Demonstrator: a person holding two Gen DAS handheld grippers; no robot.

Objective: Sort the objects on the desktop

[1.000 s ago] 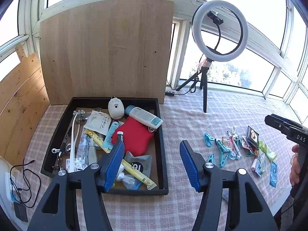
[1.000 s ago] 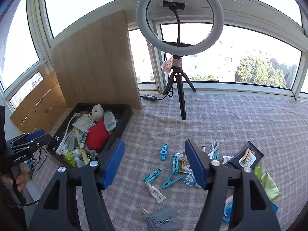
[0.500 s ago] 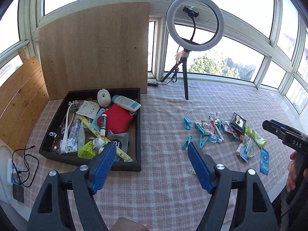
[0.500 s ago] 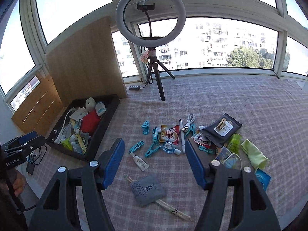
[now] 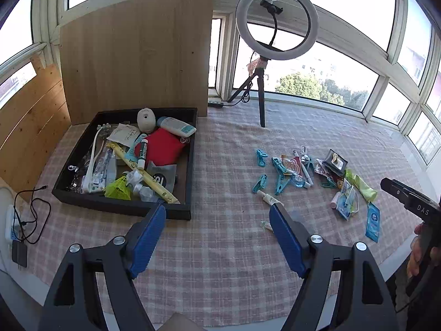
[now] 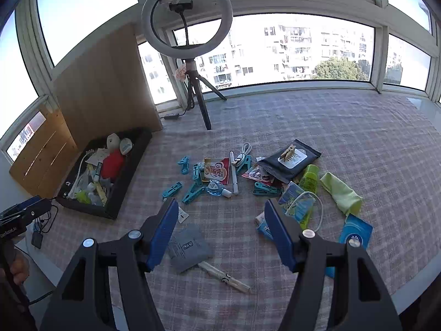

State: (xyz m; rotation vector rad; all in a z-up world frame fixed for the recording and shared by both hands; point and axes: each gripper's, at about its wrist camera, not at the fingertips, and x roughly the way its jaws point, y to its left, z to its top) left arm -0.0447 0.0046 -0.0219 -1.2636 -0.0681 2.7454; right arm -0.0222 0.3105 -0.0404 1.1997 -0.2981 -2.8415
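Note:
A black tray [image 5: 190, 165] on the checked tablecloth holds a red pouch [image 5: 162, 149], a yellow-green shuttlecock [image 5: 118, 191], tubes and packets. My left gripper [image 5: 217, 212] hovers open and empty over bare cloth, just in front of the tray's near right corner. To the right lies a loose pile: teal clips [image 6: 190, 193], a coffee sachet [image 6: 217, 169], a black wipes pack [image 6: 292, 160] and a green cloth [image 6: 341, 193]. My right gripper [image 6: 220, 204] is open above the pile's near side. A grey pouch [image 6: 187, 245] lies by its left finger, untouched.
A ring light on a tripod [image 5: 275, 22] stands at the back. A wooden board [image 5: 135, 55] leans behind the tray. A power strip with cables [image 5: 24, 220] lies at the left edge. A wrapped pair of chopsticks [image 6: 226, 275] lies near the table's front edge.
The left gripper drew back from over the tray toward the front edge and its jaws widened. The right gripper swung right over the loose pile, bringing the grey pouch beside its left finger.

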